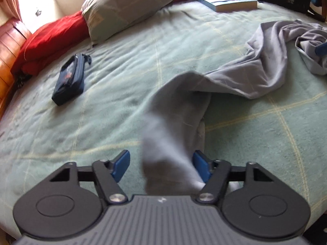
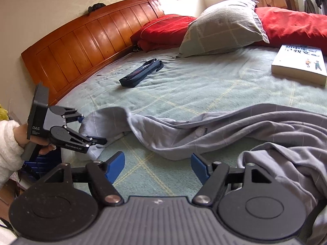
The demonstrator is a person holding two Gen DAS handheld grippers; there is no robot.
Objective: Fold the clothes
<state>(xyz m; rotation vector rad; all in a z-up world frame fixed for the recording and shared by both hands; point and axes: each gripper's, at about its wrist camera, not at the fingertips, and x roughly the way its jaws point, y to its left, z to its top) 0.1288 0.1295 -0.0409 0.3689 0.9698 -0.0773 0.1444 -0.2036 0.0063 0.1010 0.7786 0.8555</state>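
A grey garment [image 1: 265,61] lies crumpled across the green checked bedcover [image 1: 122,106]. One long end of it [image 1: 173,126] runs toward me and looks blurred between the fingers of my left gripper [image 1: 161,166], whose jaws stand wide open. In the right wrist view the left gripper [image 2: 92,130] is at the bed's left edge, with the grey end [image 2: 106,120] lying between its fingers. My right gripper [image 2: 157,167] is open over bare bedcover, and a bunched part of the garment [image 2: 286,167] lies just right of its right finger.
A dark blue pouch [image 2: 141,73] lies near the wooden headboard [image 2: 92,38]. A book [image 2: 300,65] sits at the far right. A grey-green pillow [image 2: 222,28] leans on red bedding [image 2: 290,26]. A hand in a white fleecy sleeve [image 2: 8,143] holds the left gripper.
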